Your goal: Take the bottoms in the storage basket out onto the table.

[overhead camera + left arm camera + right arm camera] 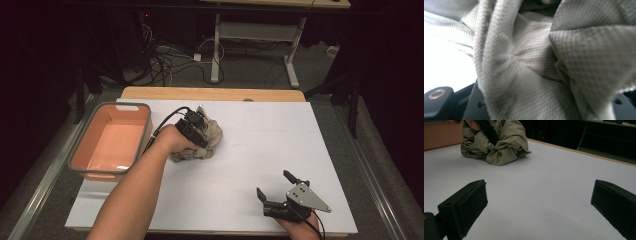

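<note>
Two claws on one white table (240, 150), left to right. Far left: salmon-pink bin (131, 107) with grey rim, sits on the table's left edge, interior bare. Just right of the bin: person's left forearm comes up from the bottom edge, hand wrapped round the left claw (197, 131), cable looping off its back toward the bin. Left claw is pressed down into a crumpled beige cloth (212, 131), which lies bunched on the table a bit left of center, toward the far side, close to the bin but not touching it. In the left gripper view the cloth (536, 62) is right against the lens, waffle-knit weave, folds pinched together in the middle and running down between the black claw parts at the bottom corners; claw is clamped on the cloth. White table shows bright at the left of that view.

Right side: right claw (275, 187) low near the table's front edge, well apart from the cloth, grey three-cornered plate on top, hand at the bottom edge. Its jaws stand wide apart, nothing between them. Right gripper view: right claw (537, 202) with both black pads spread at the lower corners, bare table between, cloth (499, 142) heaped at upper left with the left hand and dark claw body on top of it. Wooden table edge beyond.
</note>
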The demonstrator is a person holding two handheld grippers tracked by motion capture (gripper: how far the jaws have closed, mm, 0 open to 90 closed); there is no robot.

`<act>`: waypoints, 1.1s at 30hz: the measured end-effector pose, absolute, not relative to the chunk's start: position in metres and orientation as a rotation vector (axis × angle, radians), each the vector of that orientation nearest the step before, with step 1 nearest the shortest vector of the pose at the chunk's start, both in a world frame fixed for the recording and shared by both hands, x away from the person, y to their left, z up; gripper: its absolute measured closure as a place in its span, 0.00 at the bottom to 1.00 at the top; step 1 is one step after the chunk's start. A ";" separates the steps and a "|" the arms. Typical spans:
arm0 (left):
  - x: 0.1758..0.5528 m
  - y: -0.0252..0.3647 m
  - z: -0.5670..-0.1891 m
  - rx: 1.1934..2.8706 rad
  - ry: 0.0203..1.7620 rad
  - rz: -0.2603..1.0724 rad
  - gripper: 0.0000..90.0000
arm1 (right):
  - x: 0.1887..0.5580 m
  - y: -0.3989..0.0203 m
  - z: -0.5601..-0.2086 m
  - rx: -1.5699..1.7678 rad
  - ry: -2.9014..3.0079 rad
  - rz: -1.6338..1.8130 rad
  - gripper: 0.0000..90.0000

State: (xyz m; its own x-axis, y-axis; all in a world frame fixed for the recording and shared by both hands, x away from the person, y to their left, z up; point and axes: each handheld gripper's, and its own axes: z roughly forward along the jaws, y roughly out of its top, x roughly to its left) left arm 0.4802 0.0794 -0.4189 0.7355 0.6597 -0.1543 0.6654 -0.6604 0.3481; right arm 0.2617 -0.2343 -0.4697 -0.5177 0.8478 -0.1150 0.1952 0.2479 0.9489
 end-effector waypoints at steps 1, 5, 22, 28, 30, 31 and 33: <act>0.480 0.080 -0.421 2.542 1.019 -0.018 0.58 | 0.262 -0.234 -0.470 0.952 1.878 1.292 0.02; 0.479 0.085 -0.431 2.477 1.014 0.022 0.56 | 0.261 -0.233 -0.470 0.946 1.876 1.293 0.02; 0.470 0.093 -0.465 2.204 0.978 0.118 0.31 | 0.259 -0.232 -0.472 0.950 1.875 1.290 0.02; 0.466 0.095 -0.475 2.148 0.949 0.146 0.23 | 0.261 -0.231 -0.474 0.950 1.884 1.287 0.02; 0.465 0.095 -0.477 2.134 0.943 0.153 0.20 | 0.261 -0.231 -0.474 0.949 1.885 1.286 0.02; 0.465 0.095 -0.477 2.132 0.941 0.156 0.18 | 0.261 -0.231 -0.474 0.947 1.885 1.285 0.02; 0.464 0.095 -0.479 2.127 0.930 0.164 0.16 | 0.260 -0.231 -0.473 0.948 1.883 1.287 0.02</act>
